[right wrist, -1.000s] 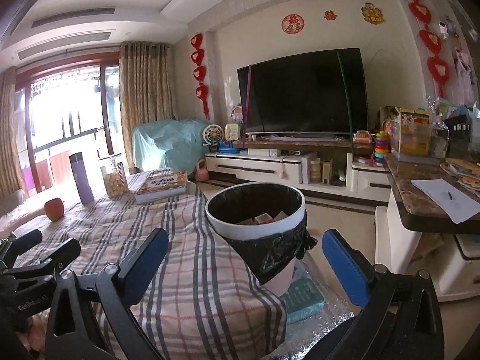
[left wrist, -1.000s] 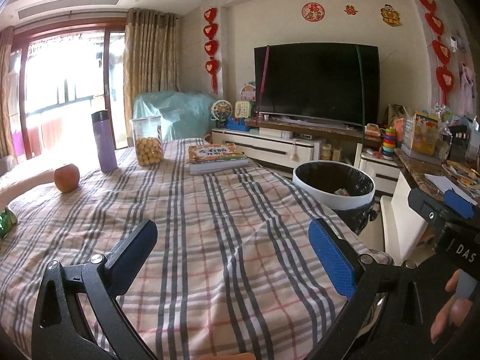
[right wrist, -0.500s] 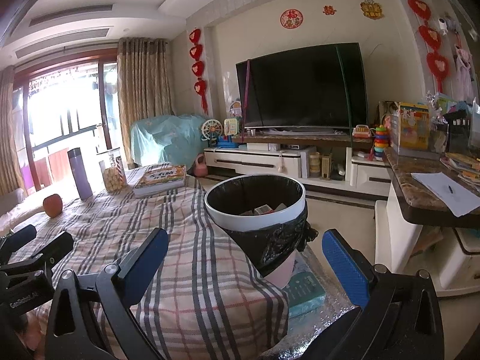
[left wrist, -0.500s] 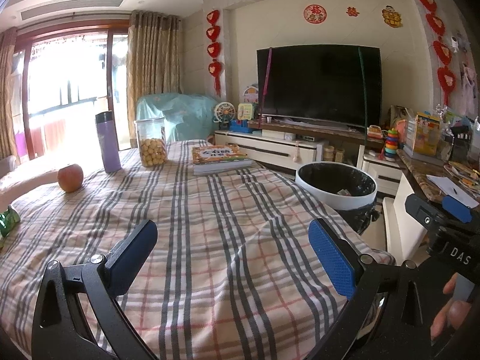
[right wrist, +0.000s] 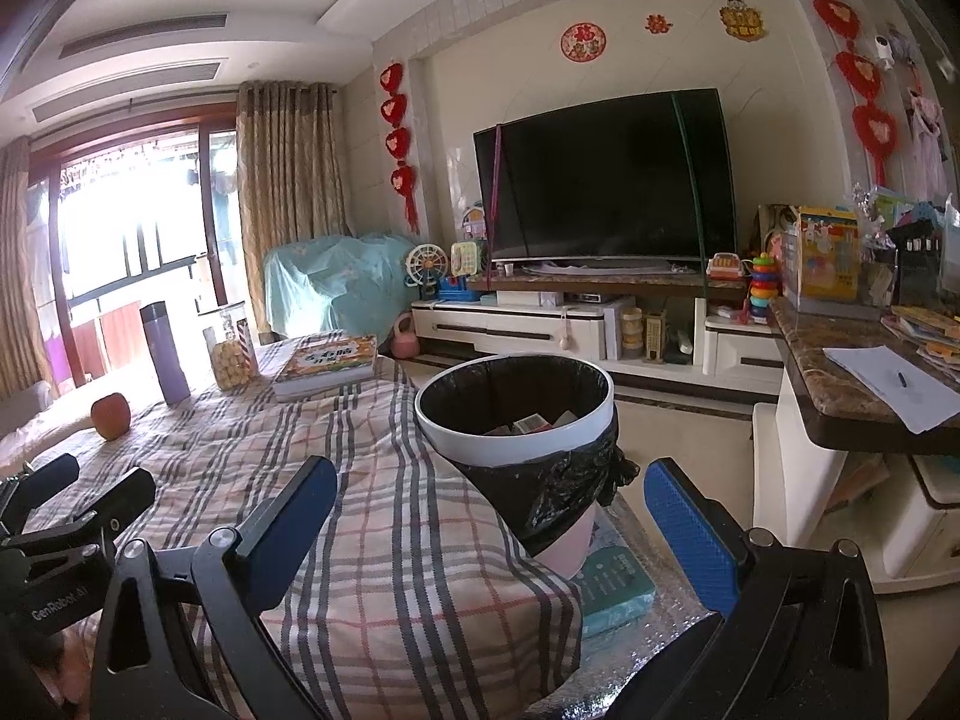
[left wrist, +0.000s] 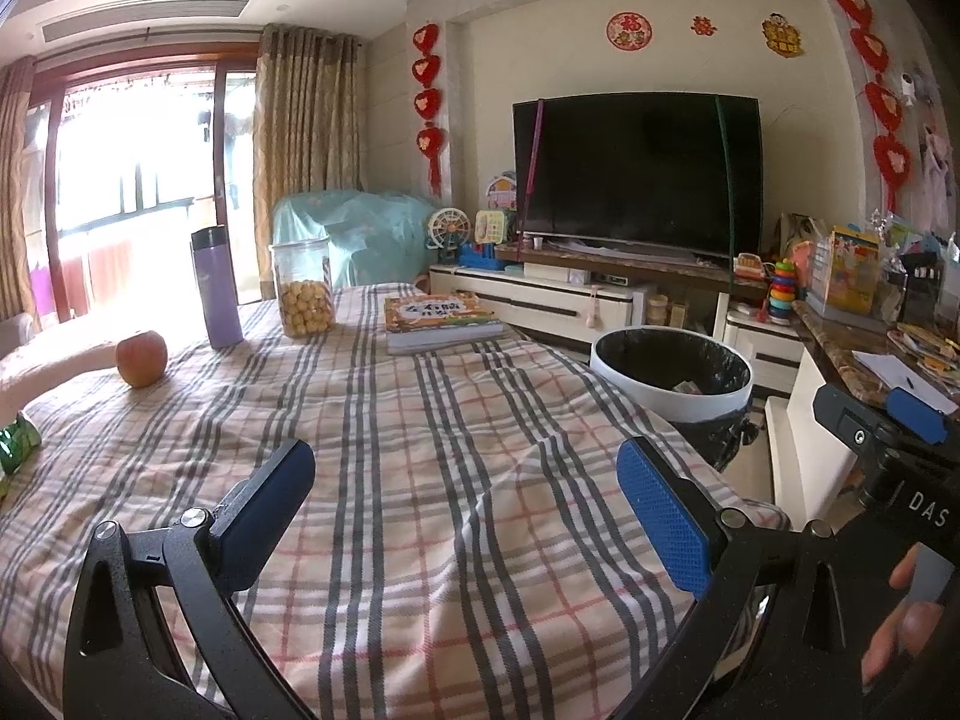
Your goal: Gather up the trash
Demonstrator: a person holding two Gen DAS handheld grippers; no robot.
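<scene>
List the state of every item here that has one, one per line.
Left gripper: open, empty.
Right gripper: open, empty.
Trash bin: uncovered, bag-lined, some trash inside.
Purple flask: upright, capped.
Snack jar: upright, partly full.
Book: closed, lying flat.
TV: off.

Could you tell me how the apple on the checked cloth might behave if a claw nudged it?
The apple looks round and smooth, so it would probably roll. The cloth is soft and rumpled, which may slow it. It looks firm, so likely no squashing.
</scene>
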